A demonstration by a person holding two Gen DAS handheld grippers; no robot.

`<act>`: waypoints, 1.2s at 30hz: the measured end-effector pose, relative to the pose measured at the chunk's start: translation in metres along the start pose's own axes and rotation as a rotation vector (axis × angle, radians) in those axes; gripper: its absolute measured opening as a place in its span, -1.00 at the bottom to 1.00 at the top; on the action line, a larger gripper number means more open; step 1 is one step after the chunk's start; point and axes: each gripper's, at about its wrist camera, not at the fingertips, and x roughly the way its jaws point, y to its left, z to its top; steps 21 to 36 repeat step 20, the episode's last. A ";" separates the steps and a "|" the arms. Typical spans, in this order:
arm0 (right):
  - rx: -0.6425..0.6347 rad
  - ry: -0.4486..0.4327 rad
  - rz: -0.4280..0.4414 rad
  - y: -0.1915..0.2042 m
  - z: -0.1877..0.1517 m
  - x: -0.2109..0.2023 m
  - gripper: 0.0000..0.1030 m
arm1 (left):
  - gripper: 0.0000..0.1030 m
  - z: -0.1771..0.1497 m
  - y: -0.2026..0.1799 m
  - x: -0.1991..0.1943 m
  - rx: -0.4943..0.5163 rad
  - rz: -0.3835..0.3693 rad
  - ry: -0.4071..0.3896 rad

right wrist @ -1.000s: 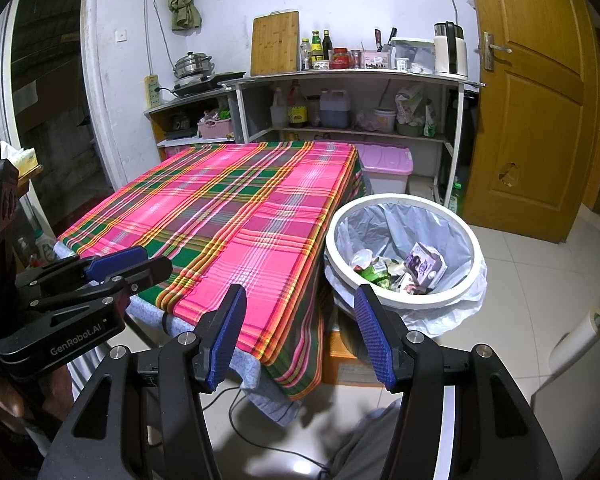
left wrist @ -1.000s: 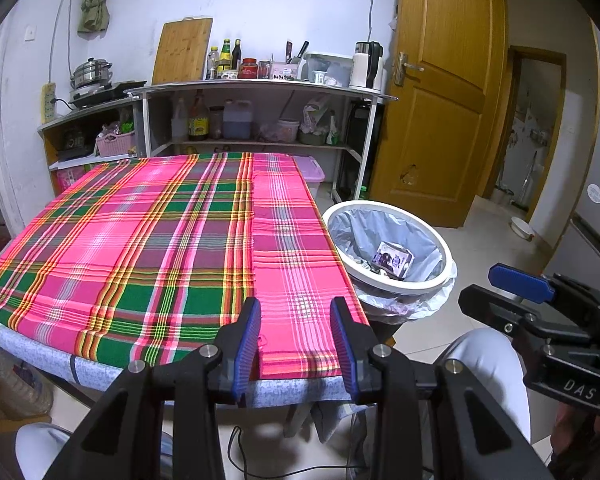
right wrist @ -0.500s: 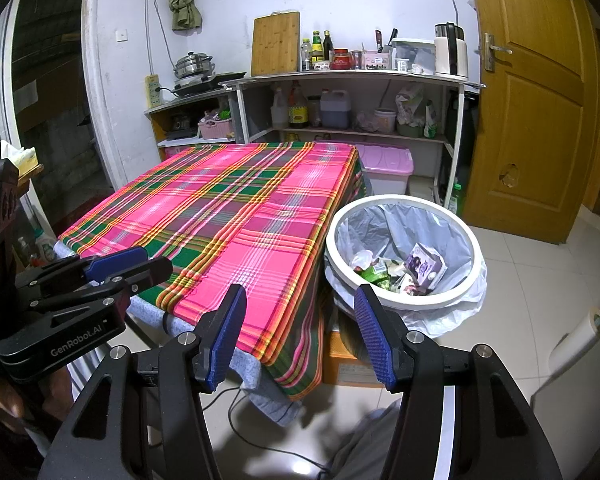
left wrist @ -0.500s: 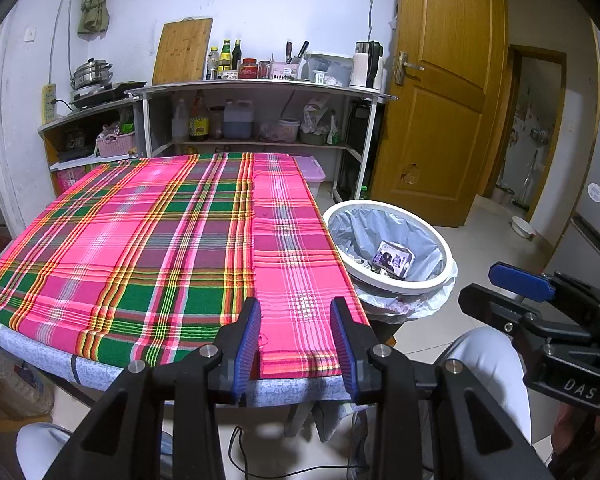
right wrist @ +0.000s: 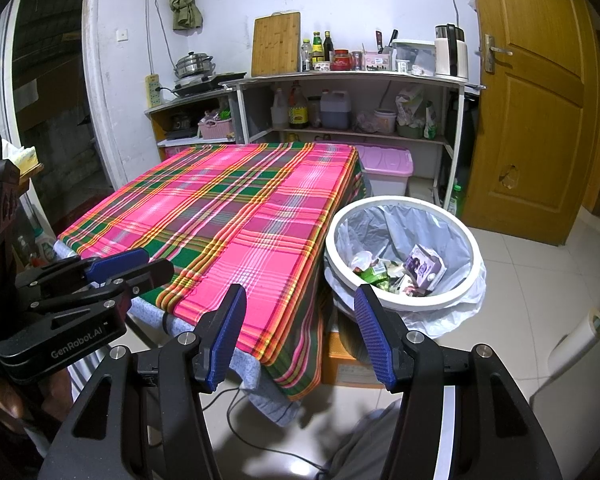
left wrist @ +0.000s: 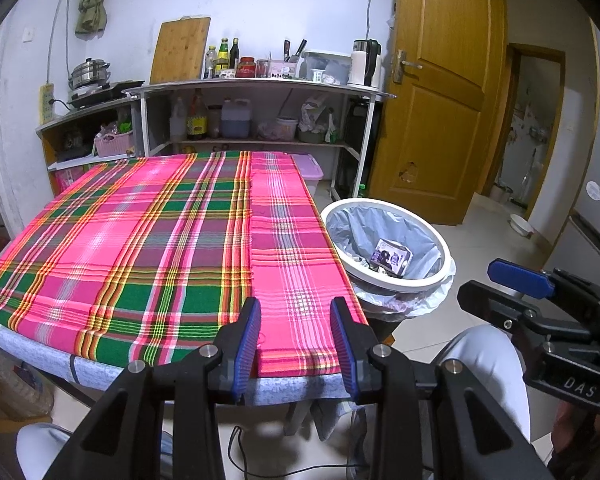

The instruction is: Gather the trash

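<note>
Both the left gripper (left wrist: 296,344) and the right gripper (right wrist: 300,336) are held apart and empty. The trash (right wrist: 422,268), light crushable cartons and wrappers, is seen ahead-right inside the lined bin (right wrist: 472,240); a carton's stiff edge is judged the best hold.

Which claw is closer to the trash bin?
Right. The right claw hangs open just beside the trash bin, near its rim. The left claw sits open over the table's near edge, farther off.
</note>
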 end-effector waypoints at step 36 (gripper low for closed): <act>-0.003 0.002 0.001 0.002 0.000 0.002 0.11 | -0.31 0.001 0.002 -0.004 0.010 0.013 -0.019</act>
